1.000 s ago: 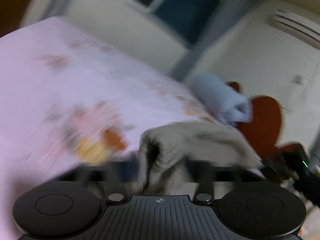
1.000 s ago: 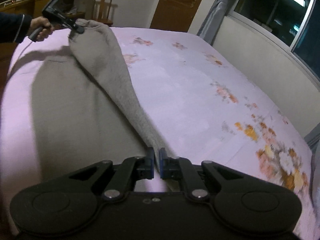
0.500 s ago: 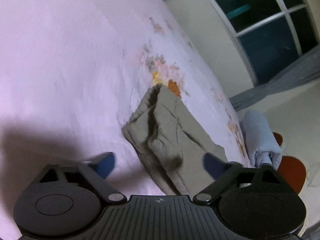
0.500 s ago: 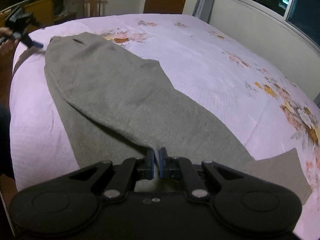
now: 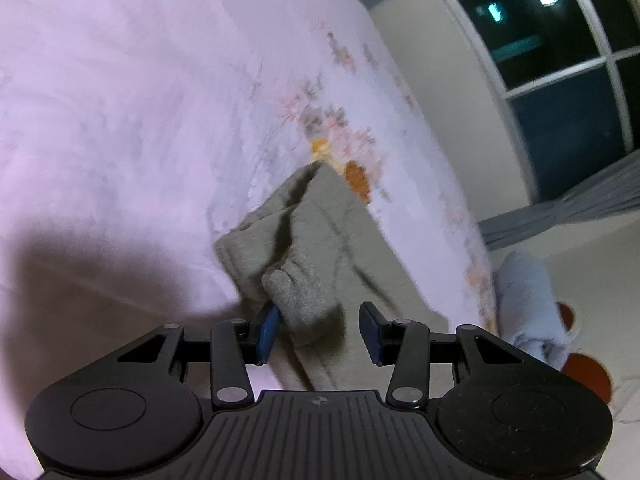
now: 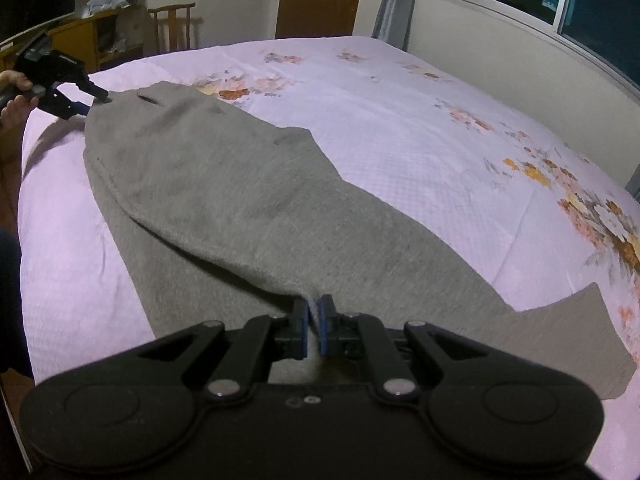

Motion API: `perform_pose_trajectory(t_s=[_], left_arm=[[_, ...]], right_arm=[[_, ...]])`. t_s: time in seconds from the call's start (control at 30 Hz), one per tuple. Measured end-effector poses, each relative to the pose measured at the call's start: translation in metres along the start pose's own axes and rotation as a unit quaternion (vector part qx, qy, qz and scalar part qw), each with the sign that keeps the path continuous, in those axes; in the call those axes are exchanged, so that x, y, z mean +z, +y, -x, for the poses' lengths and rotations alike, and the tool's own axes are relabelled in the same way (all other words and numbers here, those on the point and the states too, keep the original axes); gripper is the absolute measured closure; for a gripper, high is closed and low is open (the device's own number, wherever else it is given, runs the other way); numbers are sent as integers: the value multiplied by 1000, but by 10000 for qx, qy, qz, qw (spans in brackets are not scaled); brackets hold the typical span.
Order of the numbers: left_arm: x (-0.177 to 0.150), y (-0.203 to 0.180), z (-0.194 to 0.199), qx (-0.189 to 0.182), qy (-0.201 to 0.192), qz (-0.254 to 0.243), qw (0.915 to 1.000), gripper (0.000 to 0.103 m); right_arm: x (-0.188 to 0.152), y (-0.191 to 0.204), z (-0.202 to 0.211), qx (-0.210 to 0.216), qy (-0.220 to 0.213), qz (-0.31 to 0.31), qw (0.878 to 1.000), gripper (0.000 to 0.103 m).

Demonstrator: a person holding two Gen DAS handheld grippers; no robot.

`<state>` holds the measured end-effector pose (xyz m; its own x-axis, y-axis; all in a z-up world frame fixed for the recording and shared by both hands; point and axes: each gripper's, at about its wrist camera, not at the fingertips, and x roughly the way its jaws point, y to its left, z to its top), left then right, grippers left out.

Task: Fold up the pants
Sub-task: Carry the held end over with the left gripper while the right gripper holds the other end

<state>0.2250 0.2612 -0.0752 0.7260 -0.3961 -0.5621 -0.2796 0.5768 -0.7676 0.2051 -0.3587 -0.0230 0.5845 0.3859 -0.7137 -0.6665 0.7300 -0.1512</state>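
Pinching a fold of the grey pants (image 6: 248, 200) between clenched blue pads, the right gripper (image 6: 314, 324) holds the near end of the garment, while the left gripper (image 5: 318, 326) stands part-open around a bunched corner at the far end. Its jaws have just been closing: 1 pad touches the cloth, the other stands clear, so nothing is gripped there yet.

The pants lie lengthwise on the floral bed sheet (image 6: 400, 120), 1 leg folded over the other, with a cuff jutting out just beside the right gripper.

To do this step well, the left jaws likely need both layers of the corner fully between the pads before shutting; a bite on the top layer alone would probably let the fold slide apart when lifted.

The left-wrist view is blurred, so the layer count at that corner cannot be told. The right gripper's body hides the cloth beneath it, and the holding hand (image 6: 14, 96) is cut off at the frame edge.
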Motion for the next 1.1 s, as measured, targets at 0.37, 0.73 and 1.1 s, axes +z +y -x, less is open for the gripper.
perform_pose_trajectory(t_s=[0.37,0.73,1.1], left_arm=[[10,-28,-18,489,158,-579,9970,80],[25,5,-17,641,217,-580,9960,87],[28,7,-17,595,251,-638,9959,87]], right_arm=[[-2,1,-3,-7,-7,-95,10000,103],[-9,2,7,19,-105,-82,9999,103],[-9,11,-1,-33,2,117,9999,103]])
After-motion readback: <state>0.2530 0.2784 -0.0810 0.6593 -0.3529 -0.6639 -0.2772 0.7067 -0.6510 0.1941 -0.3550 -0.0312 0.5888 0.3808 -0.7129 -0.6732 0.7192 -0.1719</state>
